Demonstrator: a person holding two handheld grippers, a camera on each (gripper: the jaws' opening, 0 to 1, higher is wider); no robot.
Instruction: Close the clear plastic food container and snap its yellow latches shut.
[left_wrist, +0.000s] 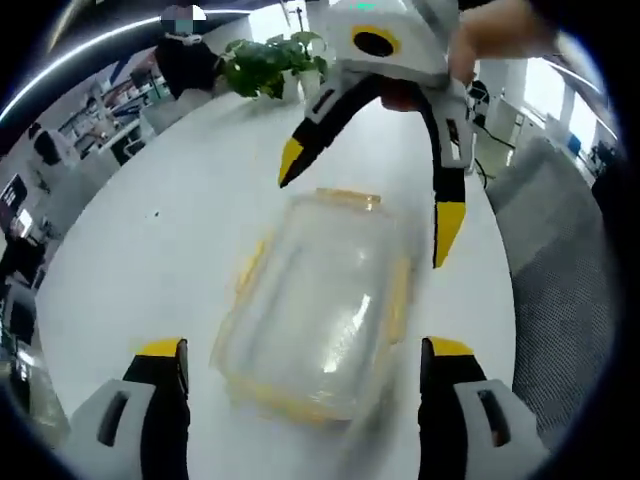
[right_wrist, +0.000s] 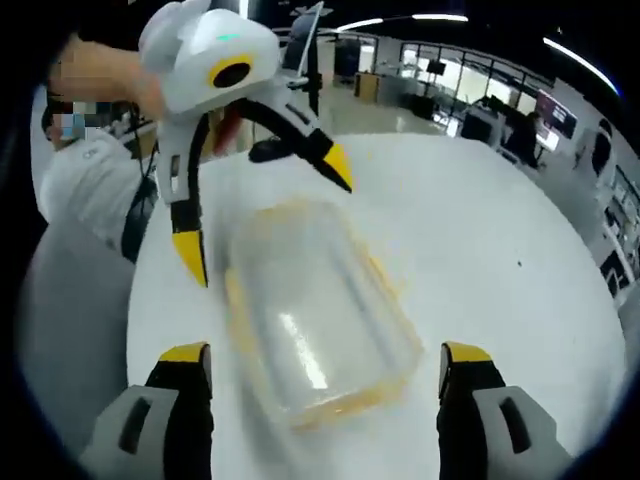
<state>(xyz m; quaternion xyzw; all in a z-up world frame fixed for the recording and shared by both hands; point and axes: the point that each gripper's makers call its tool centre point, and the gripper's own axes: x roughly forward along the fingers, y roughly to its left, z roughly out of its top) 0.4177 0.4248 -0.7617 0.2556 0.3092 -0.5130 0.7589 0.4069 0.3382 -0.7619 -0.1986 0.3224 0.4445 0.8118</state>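
Observation:
A clear plastic food container (left_wrist: 320, 300) with yellow latches lies on the white table (left_wrist: 180, 220), its lid on top; it looks blurred. My left gripper (left_wrist: 305, 350) is open, its yellow-tipped jaws on either side of the container's near end. The right gripper (left_wrist: 365, 215) comes in from the far side, open, its jaws spread over the container's far end. In the right gripper view the container (right_wrist: 320, 315) lies between my own right gripper's (right_wrist: 325, 355) open jaws, and the left gripper (right_wrist: 265, 220) hovers open at the far end.
A potted green plant (left_wrist: 270, 65) stands at the table's far edge. A person (left_wrist: 185, 55) sits beyond it among office desks. A person's hand (right_wrist: 110, 85) holds the left gripper. The table edge (left_wrist: 500, 260) drops to grey floor on the right.

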